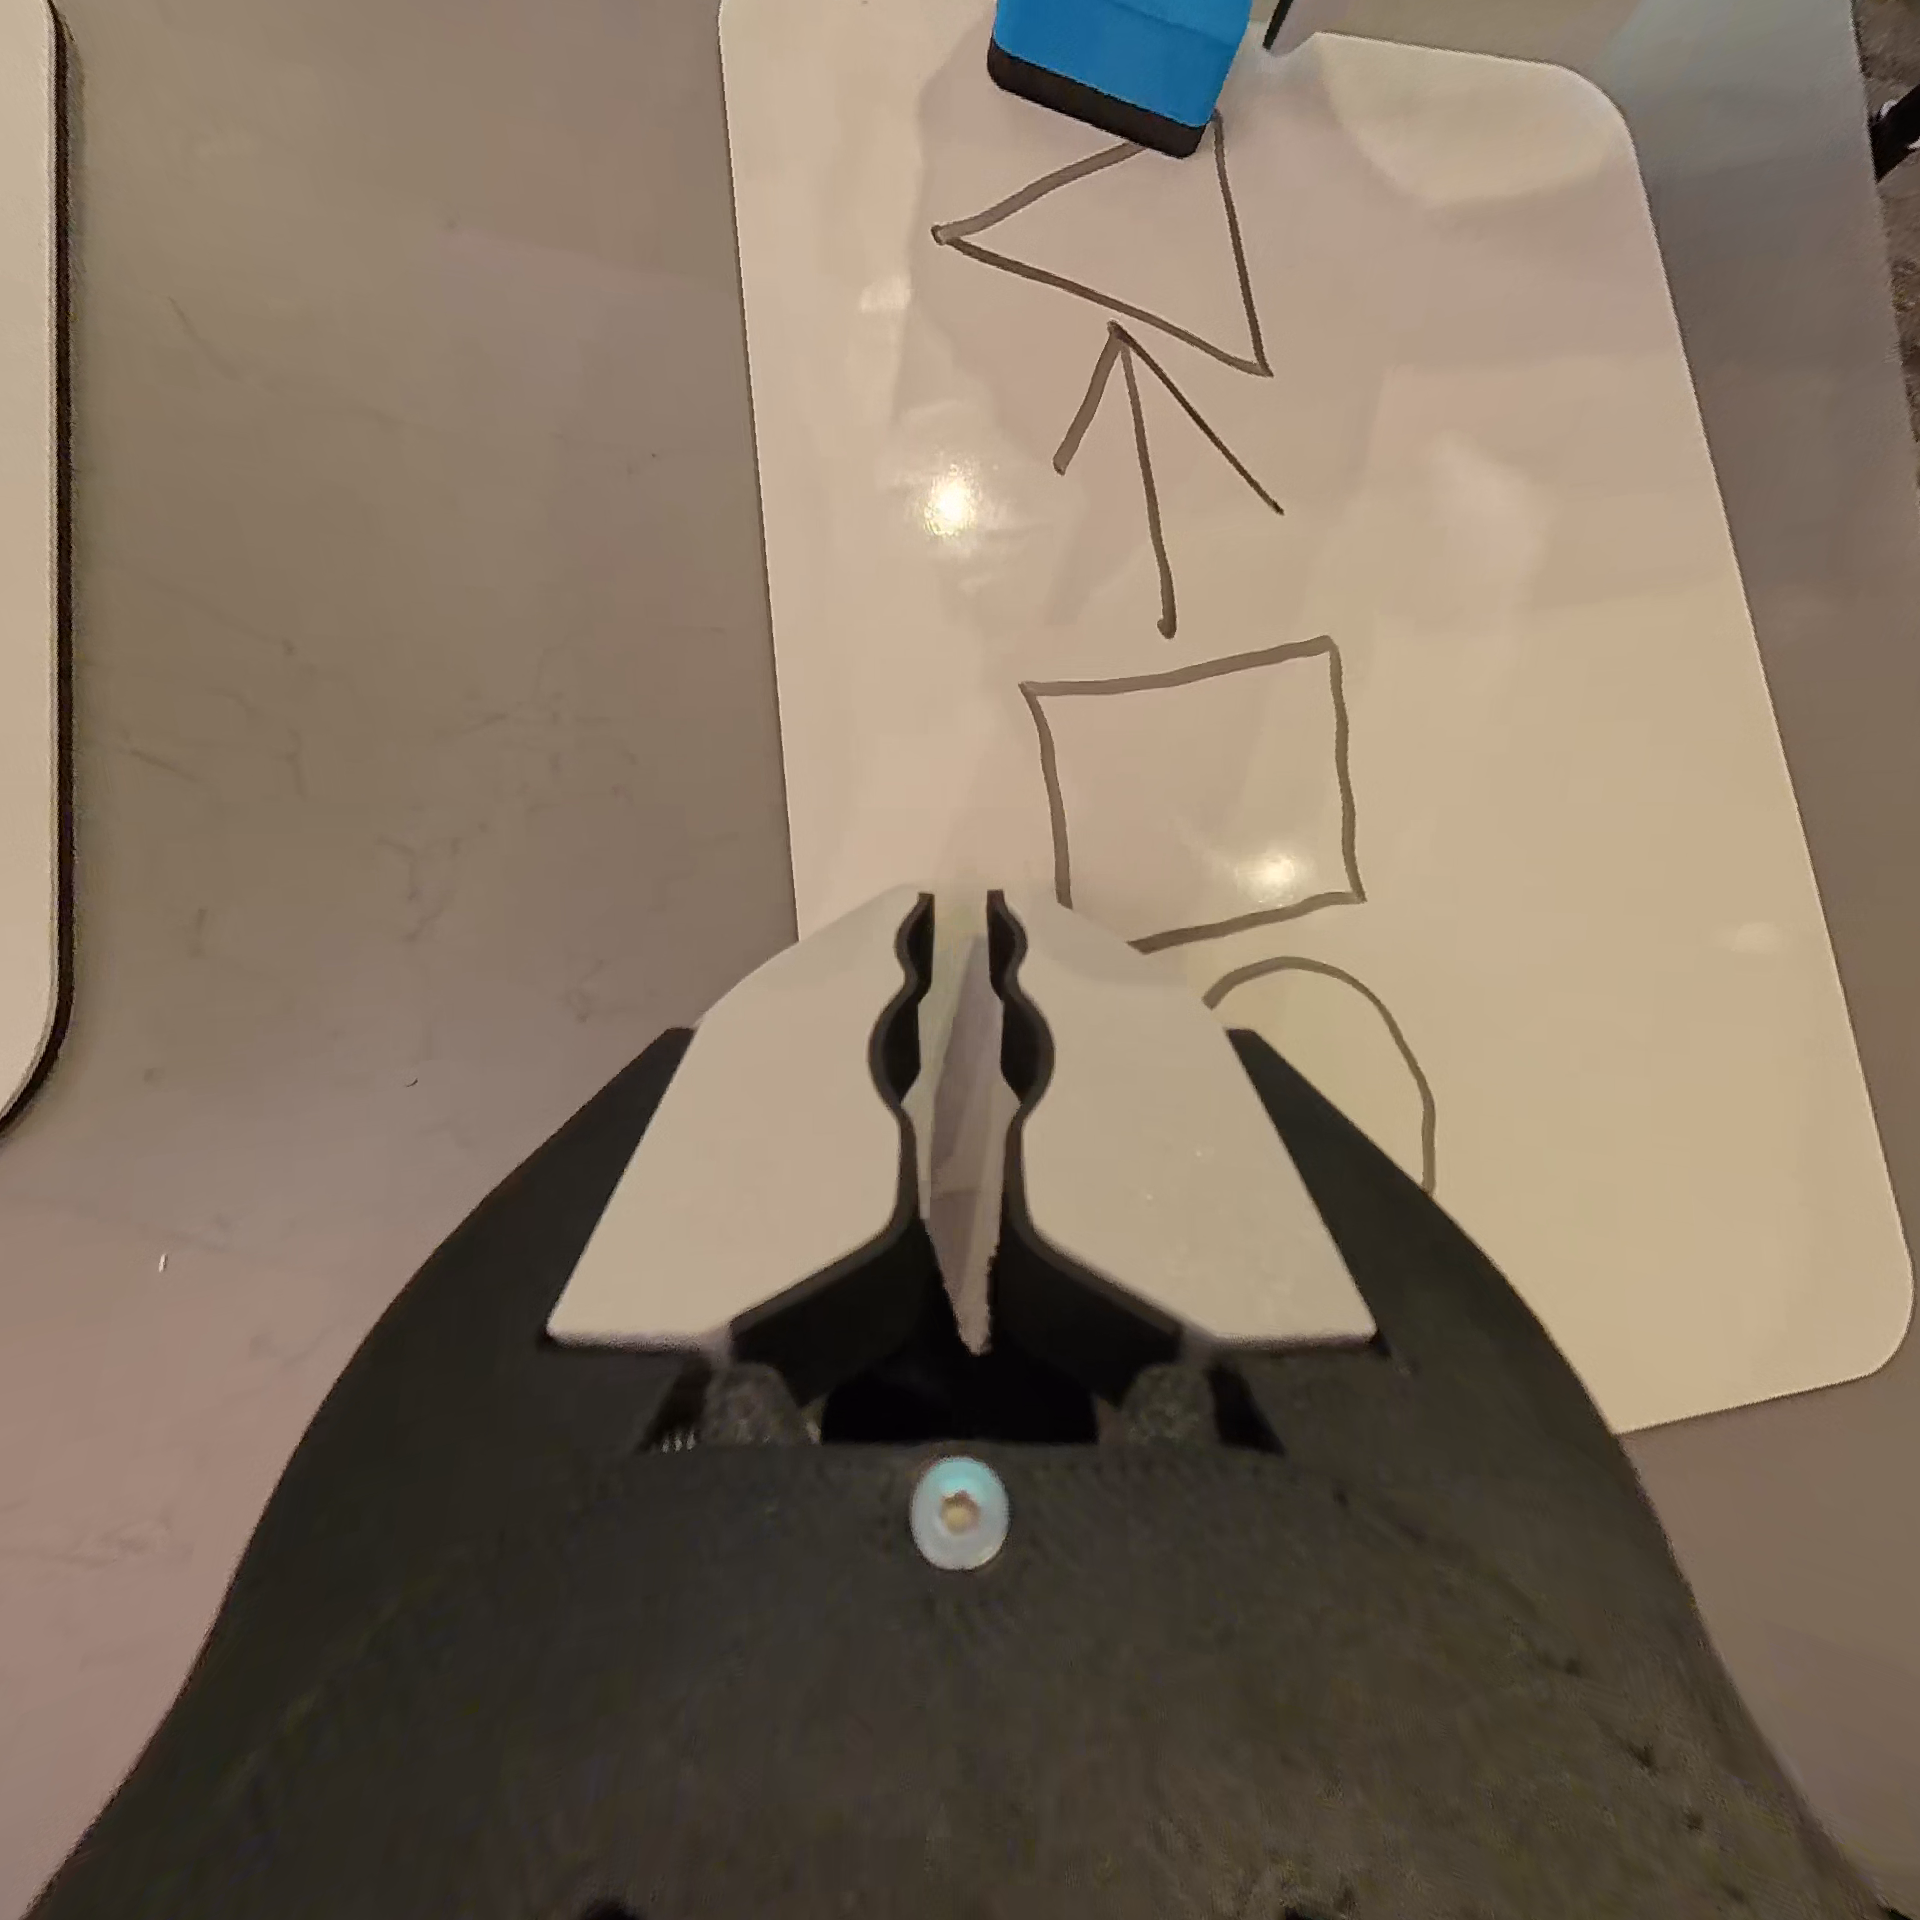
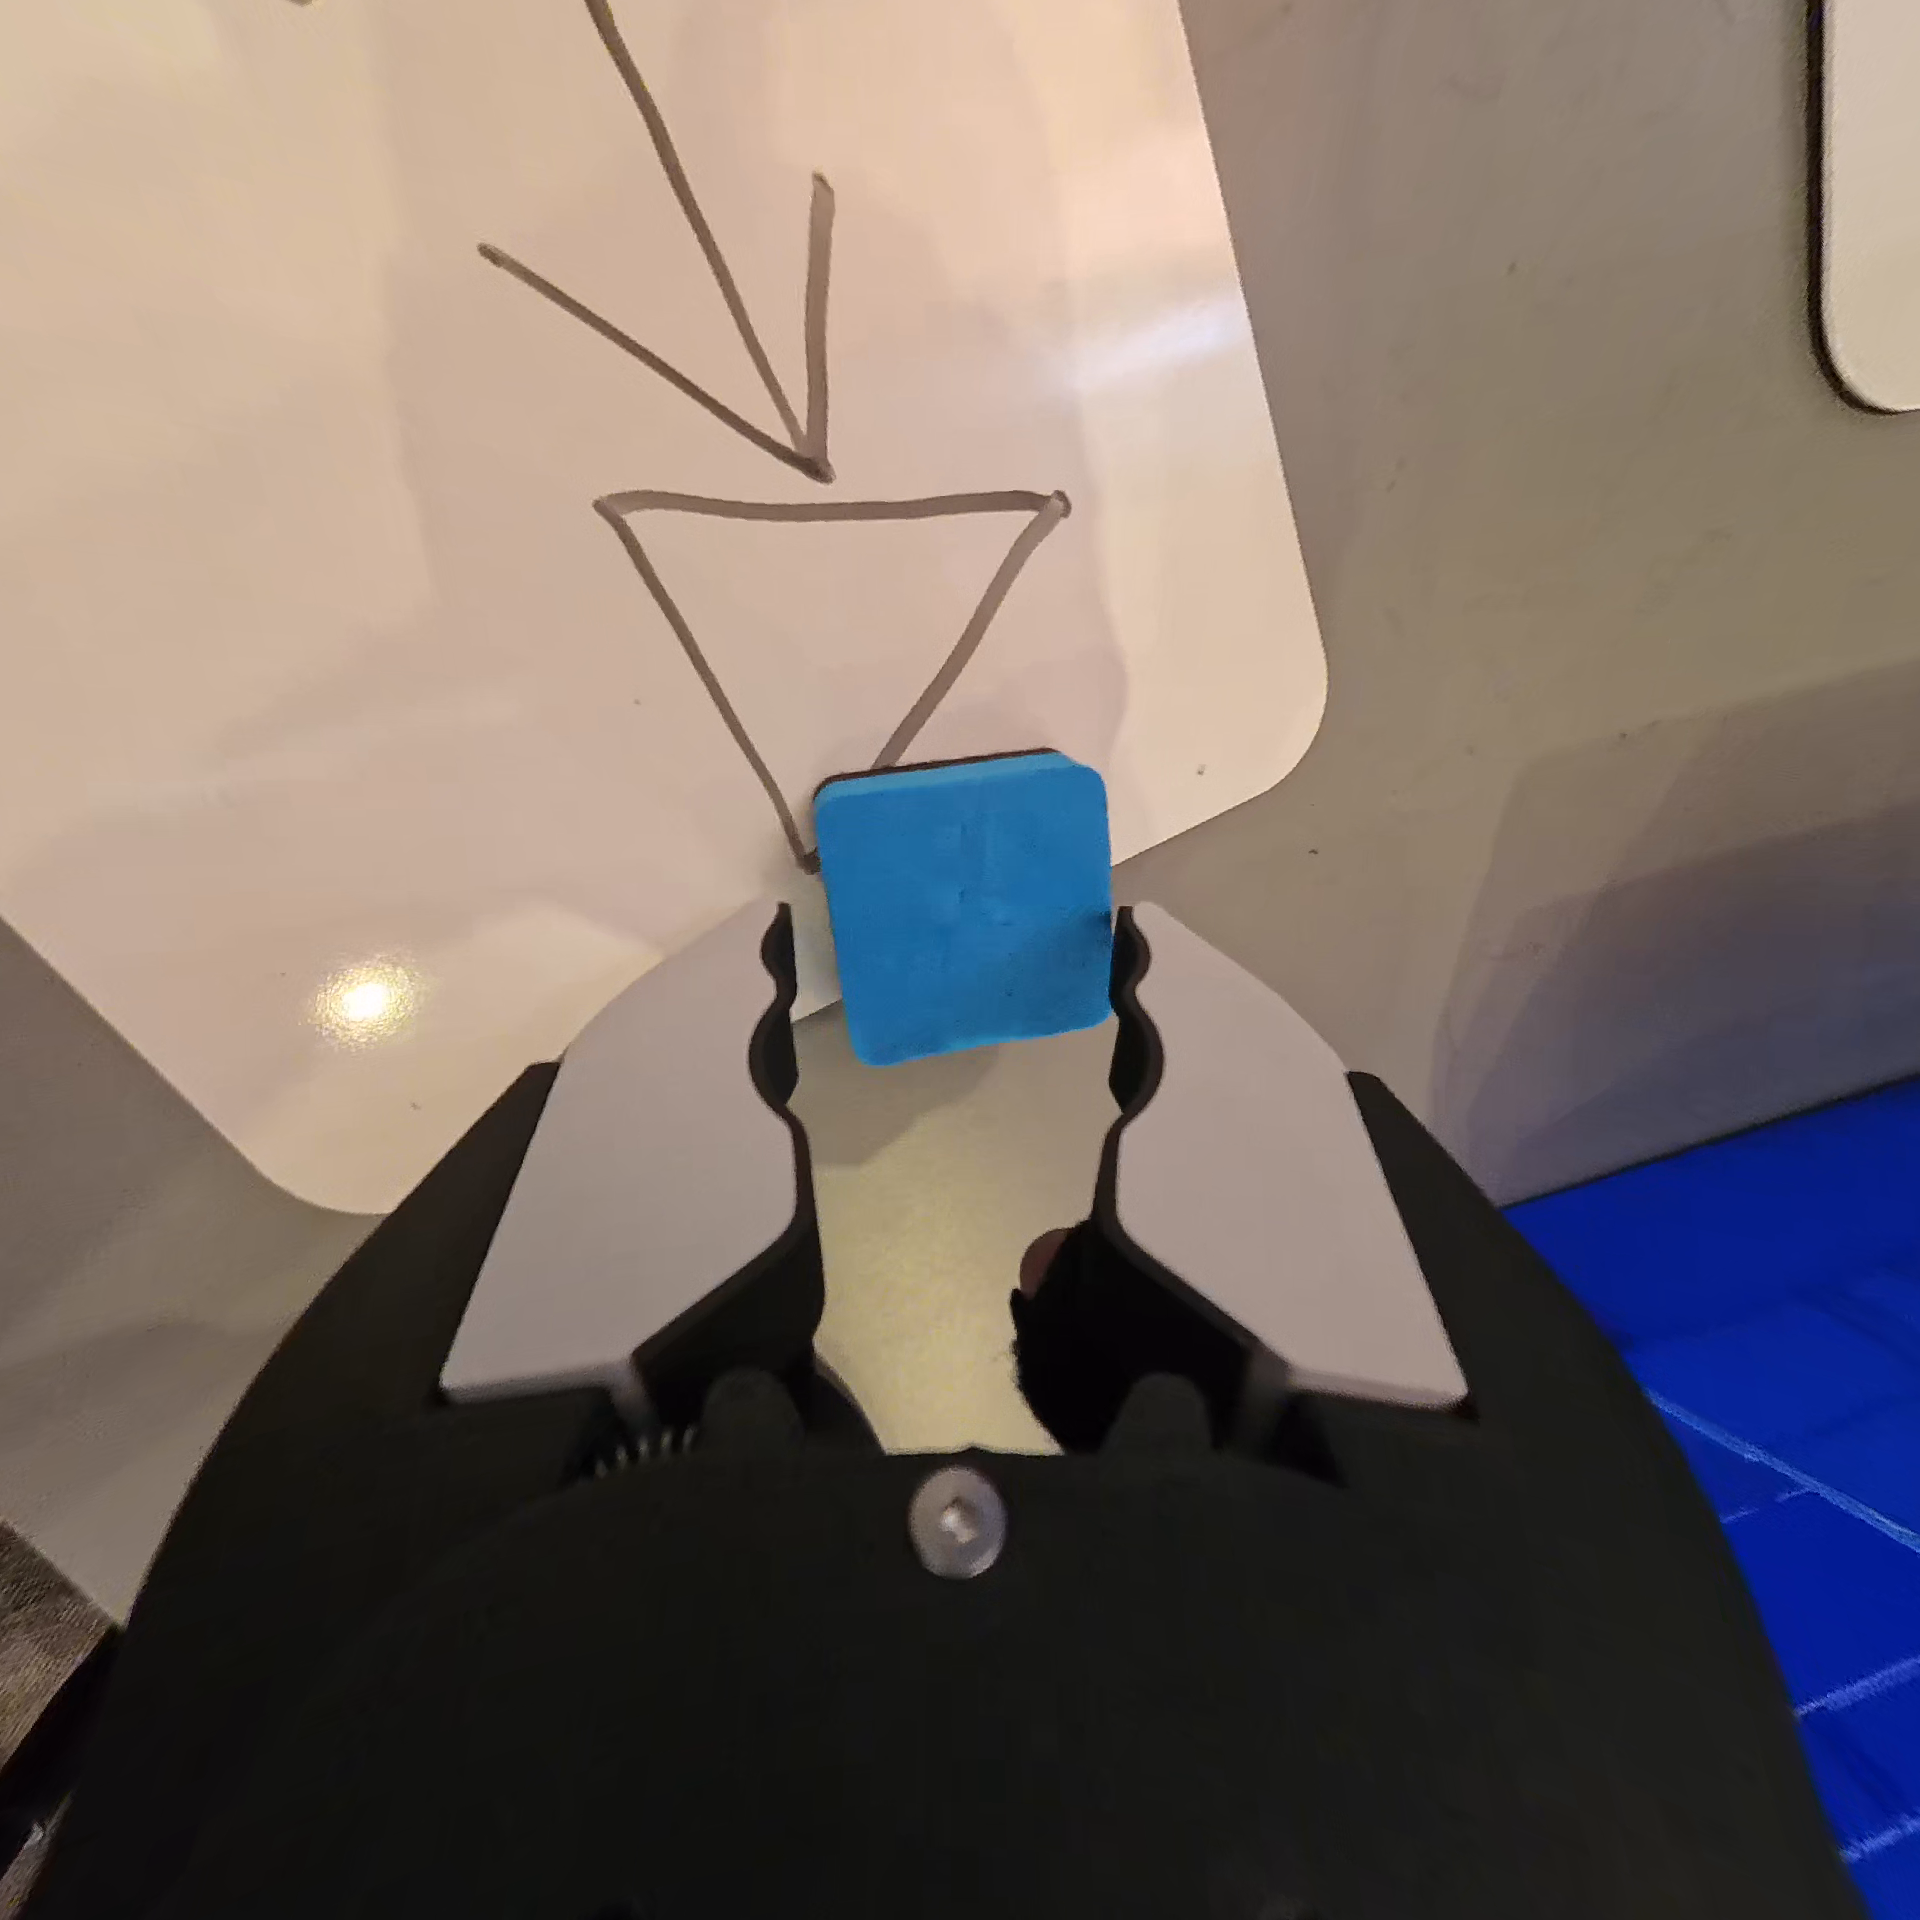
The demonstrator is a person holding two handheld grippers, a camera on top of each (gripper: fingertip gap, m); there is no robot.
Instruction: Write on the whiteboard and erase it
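Observation:
A white whiteboard (image 1: 1507, 623) lies flat on the grey table. It bears a drawn triangle (image 1: 1143, 260), an arrow (image 1: 1143, 468), a square (image 1: 1195, 790) and part of a circle (image 1: 1382, 1039). My left gripper (image 1: 956, 904) hovers over the board's near left edge, its jaws a narrow slit apart with nothing between them. A blue eraser (image 2: 966, 883) with a dark felt base rests on the board (image 2: 312, 520) at the triangle's tip. My right gripper (image 2: 956, 914) straddles it. The right pad (image 2: 1127, 966) touches it and a gap shows at the left pad (image 2: 774, 966). The eraser also shows in the left wrist view (image 1: 1112, 62).
A second white board with a dark rim (image 1: 21, 520) lies at the table's side and also shows in the right wrist view (image 2: 1870, 208). A blue mat (image 2: 1714, 1351) lies below the table edge at the right. The grey table (image 1: 416, 623) surrounds the board. Spacing between my two grippers at the tips: around 20 centimeters.

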